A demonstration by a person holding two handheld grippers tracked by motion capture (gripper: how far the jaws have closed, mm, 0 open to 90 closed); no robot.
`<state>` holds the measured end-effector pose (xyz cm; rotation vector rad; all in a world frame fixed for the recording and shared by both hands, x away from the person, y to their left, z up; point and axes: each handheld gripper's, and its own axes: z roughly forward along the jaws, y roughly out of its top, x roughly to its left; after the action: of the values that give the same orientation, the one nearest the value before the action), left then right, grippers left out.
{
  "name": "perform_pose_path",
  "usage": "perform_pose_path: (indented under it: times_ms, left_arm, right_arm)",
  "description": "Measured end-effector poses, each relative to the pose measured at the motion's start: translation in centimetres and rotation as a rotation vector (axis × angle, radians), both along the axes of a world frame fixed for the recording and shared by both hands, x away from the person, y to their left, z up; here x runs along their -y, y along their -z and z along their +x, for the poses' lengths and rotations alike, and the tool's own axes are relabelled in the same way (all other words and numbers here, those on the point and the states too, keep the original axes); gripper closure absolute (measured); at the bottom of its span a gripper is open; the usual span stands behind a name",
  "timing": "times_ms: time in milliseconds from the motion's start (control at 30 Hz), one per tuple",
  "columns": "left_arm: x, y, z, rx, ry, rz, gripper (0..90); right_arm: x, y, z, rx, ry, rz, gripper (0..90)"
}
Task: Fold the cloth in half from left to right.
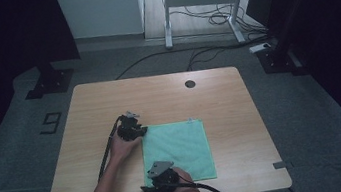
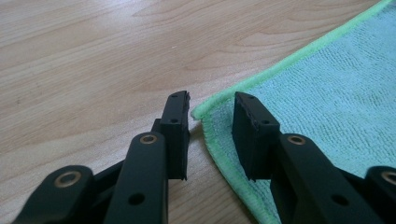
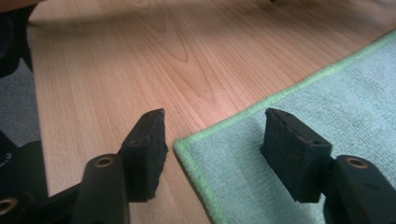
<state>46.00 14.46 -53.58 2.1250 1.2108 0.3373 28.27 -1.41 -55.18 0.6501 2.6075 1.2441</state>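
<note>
Cloth (image 1: 178, 150), green, lay flat on the table (image 1: 85, 113), toward the person's side. Its near-left corner was partly covered by the right hand-held gripper (image 1: 147, 189) in the high view. The small tab on its far edge was too small to read. Left hand-held gripper (image 2: 210, 116) straddled the far-left corner, jaws apart, pads not pressing it. Right hand-held gripper stood open astride the near corner, wider. A "9" marked the floor left of the table.
</note>
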Motion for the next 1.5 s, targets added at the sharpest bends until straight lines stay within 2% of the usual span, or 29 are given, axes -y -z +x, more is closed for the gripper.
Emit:
perform_pose_path:
  times_ms: [100,200,267,333,367,433,567,833,1000,1133,1233,1367,1500]
  left_arm:
    - [-0.2,0.0,0.0,-0.004,-0.006,0.002,65.7]
    - [-0.4,-0.1,0.1,-0.009,-0.015,0.002,65.3]
    - [-0.5,-0.1,0.1,-0.017,-0.009,-0.016,66.6]
    - [-0.6,-0.1,0.2,-0.021,-0.005,-0.024,69.5]
    - [-0.6,0.0,0.2,-0.023,-0.001,-0.031,73.7]
    - [-0.5,0.0,0.2,-0.026,0.006,-0.043,75.6]
    - [-0.3,0.1,0.1,-0.022,0.014,-0.049,85.1]
    - [-0.3,-0.3,0.0,-0.015,0.023,-0.067,88.5]
    - [-0.3,-1.7,-0.5,0.011,0.03,-0.121,88.7]
    - [0.7,-3.8,-1.0,0.048,0.068,-0.095,88.8]
    - [1.1,-4.9,-1.1,0.059,0.071,-0.095,88.8]
    - [1.0,-5.5,-1.0,0.056,0.06,-0.098,88.8]
    - [0.8,-5.4,-0.9,0.042,0.046,-0.095,88.7]
  right_arm:
    - [-0.1,0.0,-0.2,0.023,0.014,-0.02,45.6]
    - [0.1,0.0,-0.2,0.029,0.04,-0.017,55.4]
    - [0.2,-0.1,0.0,0.032,0.056,-0.017,60.9]
    - [0.2,-0.1,-0.1,0.038,0.057,-0.019,65.4]
    - [0.2,-0.1,-0.1,0.042,0.056,-0.019,69.3]
    - [0.3,-0.1,-0.1,0.042,0.057,-0.019,71.8]
    - [0.4,-0.1,0.2,0.037,0.051,-0.021,81.1]
    - [0.8,-0.4,0.5,0.015,0.043,0.0,83.8]
    - [1.3,-1.2,0.4,0.019,0.045,0.051,83.8]
    - [1.5,-1.9,0.4,0.027,0.053,0.094,83.9]
    - [1.6,-2.3,0.2,0.037,0.051,0.105,84.0]
    - [1.8,-2.6,-0.1,0.051,0.053,0.114,83.8]
    - [2.0,-2.8,-0.2,0.058,0.053,0.124,83.8]
